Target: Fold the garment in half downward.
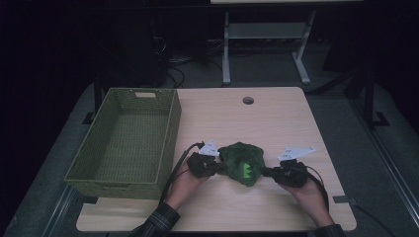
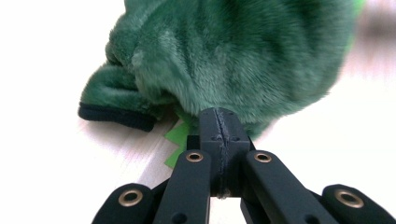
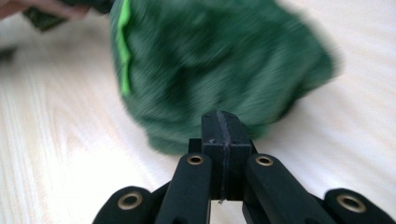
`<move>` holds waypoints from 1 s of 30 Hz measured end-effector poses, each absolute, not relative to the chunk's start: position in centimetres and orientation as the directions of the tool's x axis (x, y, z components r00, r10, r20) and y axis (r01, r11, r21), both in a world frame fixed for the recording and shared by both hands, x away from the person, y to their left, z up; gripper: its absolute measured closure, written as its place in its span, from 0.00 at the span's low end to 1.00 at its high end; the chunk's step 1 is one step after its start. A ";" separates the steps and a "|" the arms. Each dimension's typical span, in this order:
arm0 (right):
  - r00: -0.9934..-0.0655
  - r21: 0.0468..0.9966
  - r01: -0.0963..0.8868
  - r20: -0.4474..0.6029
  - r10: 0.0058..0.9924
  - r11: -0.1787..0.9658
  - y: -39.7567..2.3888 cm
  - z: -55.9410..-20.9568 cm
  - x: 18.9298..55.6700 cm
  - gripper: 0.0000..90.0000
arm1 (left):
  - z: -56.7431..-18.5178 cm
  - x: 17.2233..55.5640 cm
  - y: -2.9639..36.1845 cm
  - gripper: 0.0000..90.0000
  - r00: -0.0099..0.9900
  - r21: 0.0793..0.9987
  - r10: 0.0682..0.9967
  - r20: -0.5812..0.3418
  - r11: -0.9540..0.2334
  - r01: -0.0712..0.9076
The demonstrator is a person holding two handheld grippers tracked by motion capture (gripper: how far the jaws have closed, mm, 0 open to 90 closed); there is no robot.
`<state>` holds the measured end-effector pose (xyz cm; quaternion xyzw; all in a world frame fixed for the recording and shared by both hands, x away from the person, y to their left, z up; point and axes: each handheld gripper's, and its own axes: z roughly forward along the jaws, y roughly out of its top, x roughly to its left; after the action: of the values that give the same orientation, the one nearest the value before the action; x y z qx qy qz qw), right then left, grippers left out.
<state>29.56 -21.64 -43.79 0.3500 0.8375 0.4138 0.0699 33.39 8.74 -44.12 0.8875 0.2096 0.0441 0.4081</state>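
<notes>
A dark green plush toy (image 1: 242, 164) with bright green felt trim lies on the light wooden table (image 1: 276, 118), near its front edge. My left gripper (image 1: 217, 168) is at the toy's left side and my right gripper (image 1: 267, 172) at its right side, both pointing inward. In the left gripper view the plush toy (image 2: 233, 56) is right in front of the left gripper (image 2: 219, 116), whose jaws are pressed together with their tips against the fur. In the right gripper view the plush toy (image 3: 219, 70) is blurred, and the right gripper (image 3: 219, 119) is shut with its tips at the fur's edge.
An empty green woven basket (image 1: 170, 133) stands on the table's left part, close to my left hand. A round cable hole (image 1: 248, 100) is near the far edge. Beyond the table are a dark floor and the legs of another table (image 1: 226, 49).
</notes>
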 end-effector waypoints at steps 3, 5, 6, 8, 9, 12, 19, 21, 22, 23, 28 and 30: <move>-0.710 0.756 0.535 0.159 0.686 0.378 -23.1 -43.0 31.0 1.00 | -43.2 32.2 9.0 1.00 0.911 0.747 0.399 -0.099 -0.575 0.333; -0.696 0.751 0.544 0.155 0.701 0.374 -23.3 -42.9 31.9 1.00 | -43.1 31.7 8.9 1.00 0.914 0.750 0.392 -0.110 -0.570 0.334; -0.696 0.751 0.544 0.155 0.701 0.374 -23.3 -42.9 31.9 1.00 | -43.1 31.7 8.9 1.00 0.914 0.750 0.392 -0.110 -0.570 0.334; -0.688 0.757 0.545 0.158 0.708 0.361 -23.5 -43.0 33.1 1.00 | -43.0 31.2 8.7 1.00 0.916 0.744 0.384 -0.119 -0.576 0.338; -0.675 0.749 0.556 0.153 0.722 0.361 -23.4 -43.1 34.4 1.00 | -43.0 30.8 8.3 1.00 0.919 0.744 0.372 -0.128 -0.576 0.337; -0.660 0.745 0.568 0.159 0.734 0.349 -23.1 -43.2 36.3 1.00 | -42.9 30.4 7.9 1.00 0.922 0.748 0.365 -0.132 -0.574 0.334; -0.698 0.735 0.556 0.160 0.698 0.388 -21.0 -43.1 39.9 1.00 | -42.8 29.8 6.3 1.00 0.929 0.753 0.335 -0.160 -0.567 0.334; -0.701 0.728 0.561 0.163 0.694 0.395 -20.6 -43.1 40.2 1.00 | -43.0 30.0 6.2 1.00 0.927 0.751 0.336 -0.167 -0.566 0.341; -0.710 0.732 0.550 0.156 0.686 0.402 -20.2 -43.2 40.5 1.00 | -43.2 30.1 6.0 1.00 0.925 0.750 0.337 -0.175 -0.564 0.347; -0.725 0.715 0.561 0.179 0.666 0.418 -19.5 -43.6 41.1 1.00 | -43.5 30.3 5.8 1.00 0.925 0.746 0.337 -0.176 -0.567 0.348; -0.749 0.694 0.558 0.187 0.635 0.454 -18.4 -44.5 41.2 1.00 | -44.7 31.2 5.1 1.00 0.920 0.727 0.352 -0.174 -0.584 0.361; -0.750 0.689 0.567 0.204 0.629 0.453 -18.3 -44.7 41.0 1.00 | -45.2 31.6 4.7 1.00 0.918 0.712 0.364 -0.160 -0.601 0.362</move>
<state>41.00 -18.34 -44.66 0.3512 0.8513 0.3878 0.0402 31.60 4.74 -45.22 0.8948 0.2028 0.0008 0.3977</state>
